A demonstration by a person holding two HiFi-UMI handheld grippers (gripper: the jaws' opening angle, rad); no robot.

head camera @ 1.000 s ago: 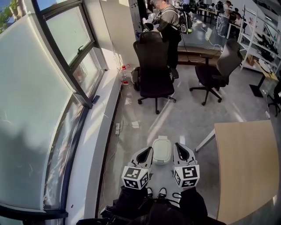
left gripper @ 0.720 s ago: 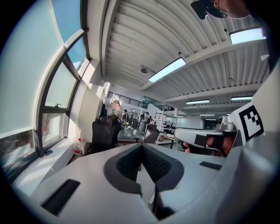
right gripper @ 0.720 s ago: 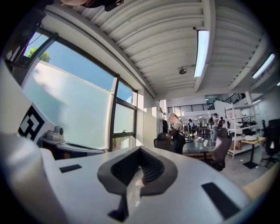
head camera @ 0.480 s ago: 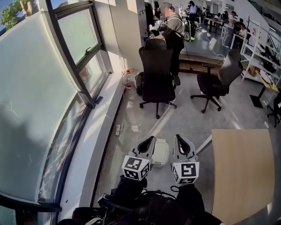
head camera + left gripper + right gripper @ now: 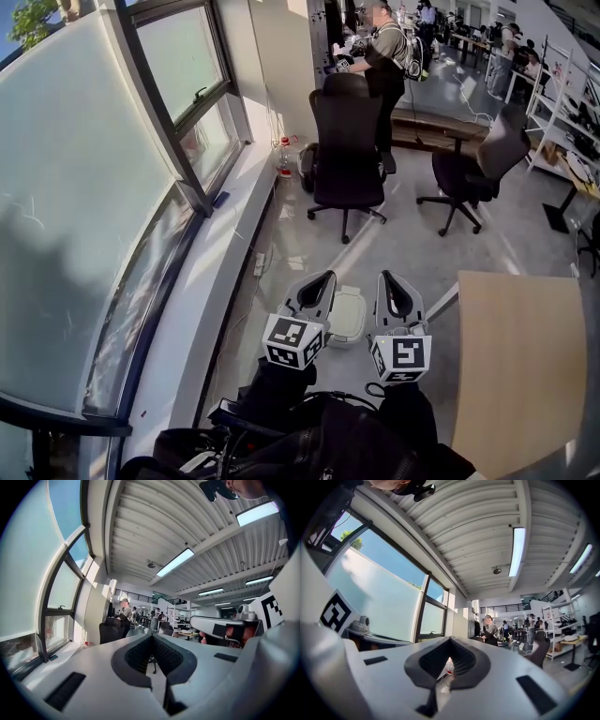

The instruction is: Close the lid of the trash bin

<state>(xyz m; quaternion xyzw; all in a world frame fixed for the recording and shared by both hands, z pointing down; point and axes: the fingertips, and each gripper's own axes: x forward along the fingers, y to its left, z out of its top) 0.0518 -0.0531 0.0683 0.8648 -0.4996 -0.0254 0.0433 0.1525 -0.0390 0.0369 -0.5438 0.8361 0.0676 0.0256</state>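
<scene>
The white trash bin (image 5: 348,315) stands on the grey floor with its lid lying flat down on it. In the head view it shows between and below my two grippers, partly hidden by them. My left gripper (image 5: 327,276) is held level above the bin's left side, jaws shut with nothing between them. At the bin's right side my right gripper (image 5: 384,275) is held the same way, also shut and empty. The left gripper view shows the left gripper (image 5: 151,635) pointing across the room, not at the bin. So does the right gripper (image 5: 450,638) in its own view.
A wooden table (image 5: 516,366) stands close on the right. A window wall with a low sill (image 5: 202,291) runs along the left. Ahead are a black office chair (image 5: 347,141), a second chair (image 5: 483,159), a bottle (image 5: 284,155) by the sill and a standing person (image 5: 389,56).
Both grippers have risen together, away from the bin's lid. They now cover more of the bin in the head view. The lid stays down.
</scene>
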